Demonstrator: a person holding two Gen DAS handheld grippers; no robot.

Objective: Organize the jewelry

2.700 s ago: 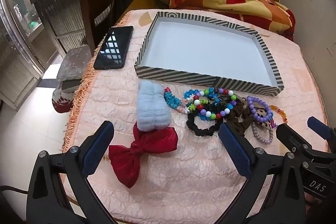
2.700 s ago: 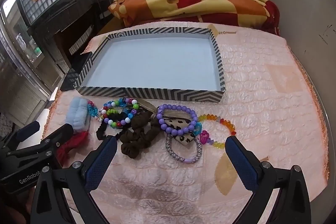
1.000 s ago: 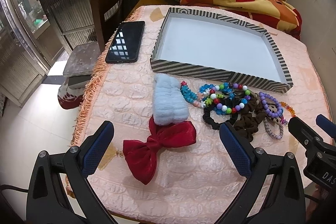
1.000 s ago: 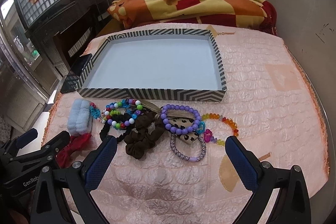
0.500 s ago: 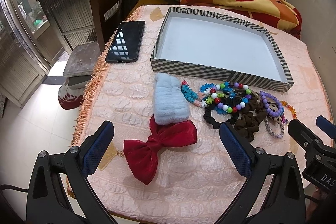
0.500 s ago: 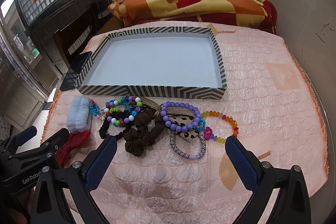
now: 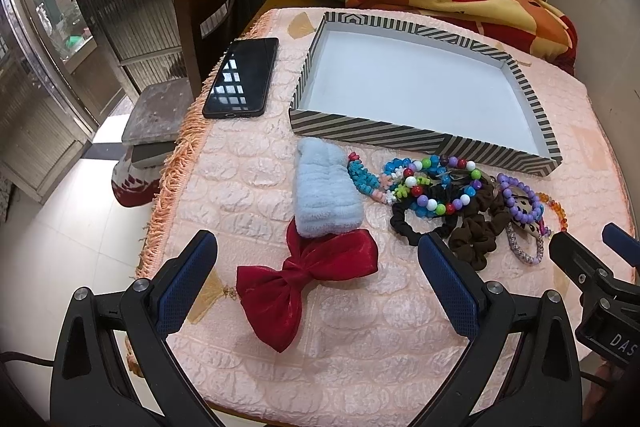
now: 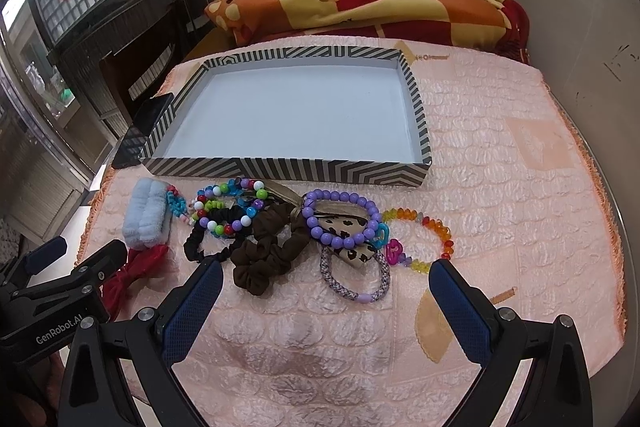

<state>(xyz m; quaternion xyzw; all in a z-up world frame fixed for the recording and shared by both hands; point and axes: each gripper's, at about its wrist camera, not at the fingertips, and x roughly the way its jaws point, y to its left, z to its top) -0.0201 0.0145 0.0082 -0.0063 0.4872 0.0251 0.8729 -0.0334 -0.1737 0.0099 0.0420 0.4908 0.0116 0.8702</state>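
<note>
A black-and-white striped tray (image 7: 362,133) (image 8: 288,169) with a bare pale floor lies on the pink tablecloth. In front of it lies a row of accessories: a red bow (image 7: 304,273), a light blue fluffy band (image 7: 324,195) (image 8: 146,213), multicoloured bead bracelets (image 7: 430,185) (image 8: 230,203), a black hair tie (image 8: 208,235), a brown scrunchie (image 7: 478,231) (image 8: 266,251), a purple bead bracelet (image 8: 340,217), a leopard-print piece (image 8: 354,245), a woven lilac band (image 8: 354,279) and an orange bead bracelet (image 8: 426,235). My left gripper (image 7: 316,283) hangs open above the bow. My right gripper (image 8: 320,301) hangs open just short of the lilac band.
A black phone (image 7: 242,77) lies left of the tray near the fringed cloth edge. A dark wooden chair (image 7: 208,15) stands off the table's left side. An orange and red blanket (image 8: 360,7) is piled behind the table. A white wall (image 8: 592,27) runs along the right.
Both grippers have drawn back slightly from the row and stayed open. Nothing on the table has moved.
</note>
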